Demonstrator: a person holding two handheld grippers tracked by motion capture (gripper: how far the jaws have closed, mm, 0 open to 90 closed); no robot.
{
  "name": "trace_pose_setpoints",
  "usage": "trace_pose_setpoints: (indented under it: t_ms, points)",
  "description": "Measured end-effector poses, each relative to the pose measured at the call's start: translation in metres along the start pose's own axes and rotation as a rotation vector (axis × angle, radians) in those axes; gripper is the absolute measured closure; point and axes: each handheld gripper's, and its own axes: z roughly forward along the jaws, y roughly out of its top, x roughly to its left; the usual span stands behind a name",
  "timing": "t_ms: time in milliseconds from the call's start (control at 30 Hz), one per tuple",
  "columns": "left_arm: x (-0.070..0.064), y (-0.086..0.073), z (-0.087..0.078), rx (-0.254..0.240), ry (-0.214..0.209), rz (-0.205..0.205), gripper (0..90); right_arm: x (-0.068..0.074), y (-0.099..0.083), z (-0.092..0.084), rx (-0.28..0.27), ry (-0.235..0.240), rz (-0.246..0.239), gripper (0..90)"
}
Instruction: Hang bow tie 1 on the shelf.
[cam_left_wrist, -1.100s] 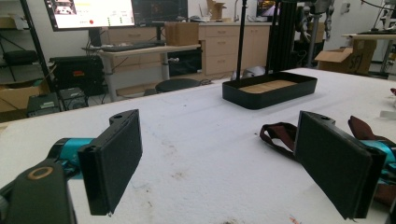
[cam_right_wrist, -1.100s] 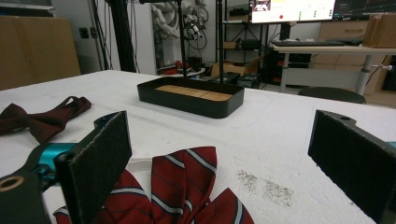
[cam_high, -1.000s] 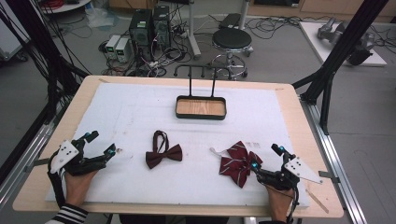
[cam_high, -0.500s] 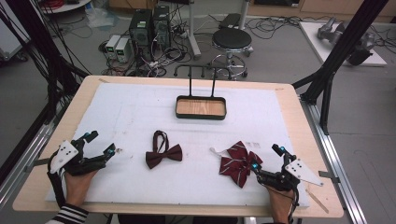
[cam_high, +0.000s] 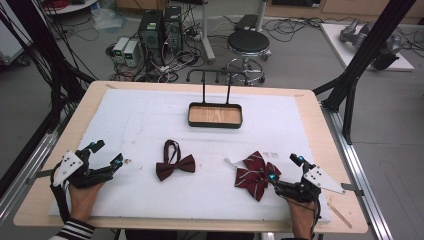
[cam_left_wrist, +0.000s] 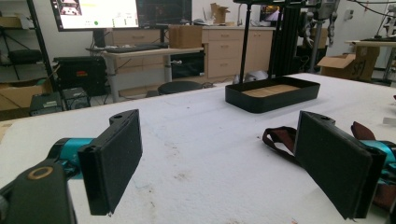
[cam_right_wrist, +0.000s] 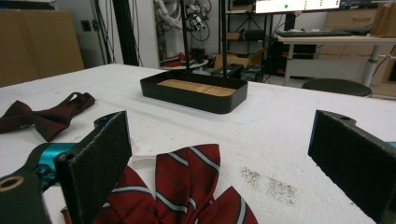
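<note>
Maroon cloth marks our two targets: a plain bow tie (cam_high: 174, 164) mid-tabletop and a striped bow (cam_high: 255, 173) just beside our right hand-held gripper (cam_high: 286, 172), both jaws spread. Our left hand-held gripper (cam_high: 106, 156), likewise agape, rests apart (a ready stance, we judge).

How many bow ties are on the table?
2. A plain dark red bow tie lies left of the middle, and a striped red bow tie lies near the right gripper. None seem hidden.

Blk fingers (cam_left_wrist: 112, 165), teal joints, striped sleeve (cam_high: 75, 231)
</note>
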Motion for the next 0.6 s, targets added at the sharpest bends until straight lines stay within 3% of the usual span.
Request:
trace_pose_setpoints:
  t_ms: [233, 467, 600]
  points:
    - [0.000, 0.000, 0.000, -0.003, 0.001, -0.003, 15.9, 0.004, 0.018, -0.002, 0.044, 0.042, -0.025, 5.0]
    - [0.000, 0.000, 0.000, -0.007, 0.001, -0.005, 15.9, 0.004, 0.030, 0.003, 0.154, 0.088, -0.061, 5.1]
    - [0.000, 0.000, -0.001, -0.009, 0.001, -0.005, 15.9, 0.004, 0.035, 0.006, 0.246, 0.113, -0.093, 5.1]
